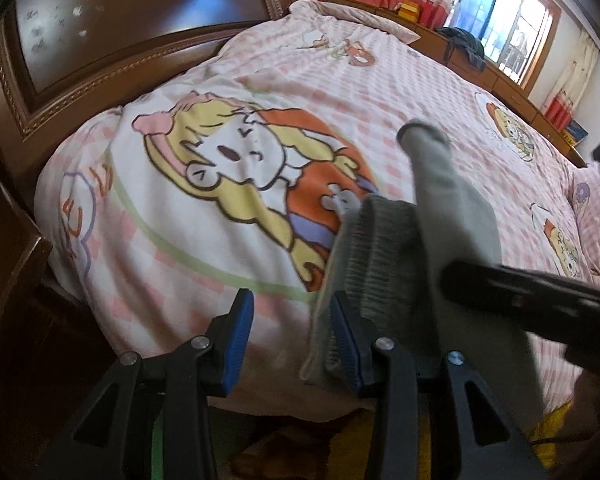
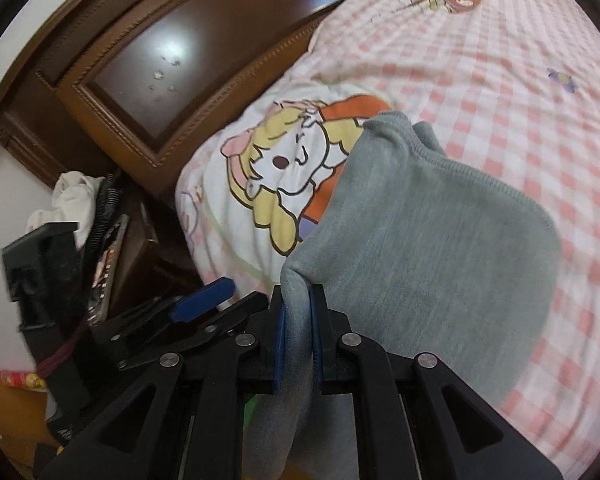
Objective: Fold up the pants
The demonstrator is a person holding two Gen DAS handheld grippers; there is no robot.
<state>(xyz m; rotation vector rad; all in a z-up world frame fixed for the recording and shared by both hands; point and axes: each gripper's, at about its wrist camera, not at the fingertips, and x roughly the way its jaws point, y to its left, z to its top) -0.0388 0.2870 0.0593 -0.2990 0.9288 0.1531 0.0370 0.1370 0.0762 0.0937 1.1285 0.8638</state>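
Bed with a pink-and-white checked cotton quilt [image 1: 440,92] is filling both views; the large printed cartoon girl with yellow hair and orange dress [image 1: 236,168] is serving as the landmark.

Grey knitted pants [image 2: 428,224] are lying partly on the quilt, just right of the cartoon girl and overlapping her orange dress at its edge. The near end of the fabric is lifting off the quilt toward the cameras.

Right tongs [image 2: 298,336]: blue pads are standing close together, clamped on a folded ridge of the grey pants fabric. The cloth is running between the pads and hanging down below them, with the rest spreading out over the checks to the right of the girl.

Left tongs [image 1: 292,340]: blue pads are standing apart with bare quilt showing in the gap, below the cartoon girl. The ribbed edge of the pants is draping against the outer side of the right-hand pad [image 1: 346,344], not between the pads; whether it is pressing there I cannot tell. In the right wrist view the left tongs are showing at lower left of the girl, pads apart.

Dark brown carved wooden headboard [image 1: 100,52] is standing to the left of the girl. A bright barred window [image 1: 508,20] is lying far beyond her, past the bed's far side.
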